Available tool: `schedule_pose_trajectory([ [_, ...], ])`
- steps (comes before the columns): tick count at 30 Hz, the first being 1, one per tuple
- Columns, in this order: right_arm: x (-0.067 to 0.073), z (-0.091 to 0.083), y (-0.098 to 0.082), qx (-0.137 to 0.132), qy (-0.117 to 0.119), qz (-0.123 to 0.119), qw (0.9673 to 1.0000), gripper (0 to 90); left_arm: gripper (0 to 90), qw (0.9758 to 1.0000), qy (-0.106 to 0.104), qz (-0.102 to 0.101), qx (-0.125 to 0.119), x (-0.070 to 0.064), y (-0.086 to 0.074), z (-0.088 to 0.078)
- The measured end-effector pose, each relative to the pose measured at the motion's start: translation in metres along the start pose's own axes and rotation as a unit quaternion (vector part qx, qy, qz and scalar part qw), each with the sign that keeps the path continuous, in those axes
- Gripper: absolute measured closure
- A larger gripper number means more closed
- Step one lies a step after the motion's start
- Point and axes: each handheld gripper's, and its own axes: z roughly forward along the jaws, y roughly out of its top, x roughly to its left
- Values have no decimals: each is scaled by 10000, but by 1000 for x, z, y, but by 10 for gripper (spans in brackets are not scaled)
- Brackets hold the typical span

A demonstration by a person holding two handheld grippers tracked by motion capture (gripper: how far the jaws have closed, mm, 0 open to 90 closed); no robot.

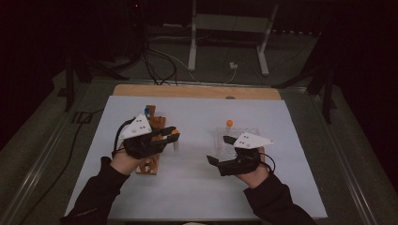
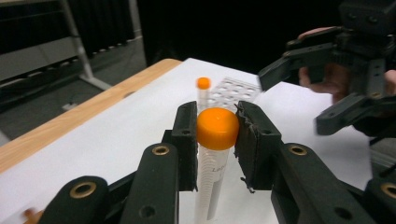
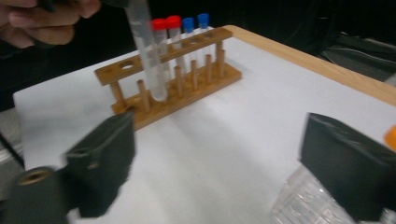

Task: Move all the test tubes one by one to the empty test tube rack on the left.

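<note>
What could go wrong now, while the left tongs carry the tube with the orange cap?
The left tongs grip the tube only at its orange cap, so the body may swing or slip out. Its lower end hangs close to the wooden rack and may knock the capped tubes there.

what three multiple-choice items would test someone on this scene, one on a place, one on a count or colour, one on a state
1. Where is the tube with the orange cap?
A. between the left gripper's fingers
B. flat on the table
C. in the wooden rack

2. How many blue-capped tubes stand in the wooden rack?
A. none
B. two
C. five

3. How is the right gripper?
A. shut on a tube
B. open, holding nothing
C. shut on the clear plastic rack

Answers:
1 A, the left gripper has its fingers pressed on the cap.
2 B, two blue caps stand beside two red ones.
3 B, its fingers stand wide apart with only table between them.
</note>
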Motion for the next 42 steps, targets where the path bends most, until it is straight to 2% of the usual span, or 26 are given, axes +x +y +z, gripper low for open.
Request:
schedule_pose_trajectory([
  [2,-2,-1,0,-28,-45,67,10000,24,714,9999,122,-40,-14,5,-1,-5],
  [3,-2,-2,0,-39,12,51,10000,0,714,9998,155,-72,-33,7,-1,-8],
  [11,-2,-3,0,-81,107,-3,9999,0,714,9985,517,-140,-88,20,-5,-30],
  [16,-1,-3,0,-94,135,-17,9999,0,714,9967,786,-165,-94,28,-9,-43],
  [25,0,-3,-1,-107,170,-25,9998,0,714,9920,1193,-400,-119,45,-23,-63],
  [26,0,-3,-1,-109,166,-25,9998,0,714,9922,1151,-465,-140,47,-25,-64],
  [32,0,-3,-1,-110,184,-34,9998,0,714,9898,1247,-676,-116,57,-41,-64],
  [34,0,-3,-1,-114,194,-34,9997,0,714,9898,1209,-740,-109,58,-44,-63],
  [42,1,-3,-1,-122,223,-32,9997,0,714,9904,1168,-717,198,55,-57,-48],
])
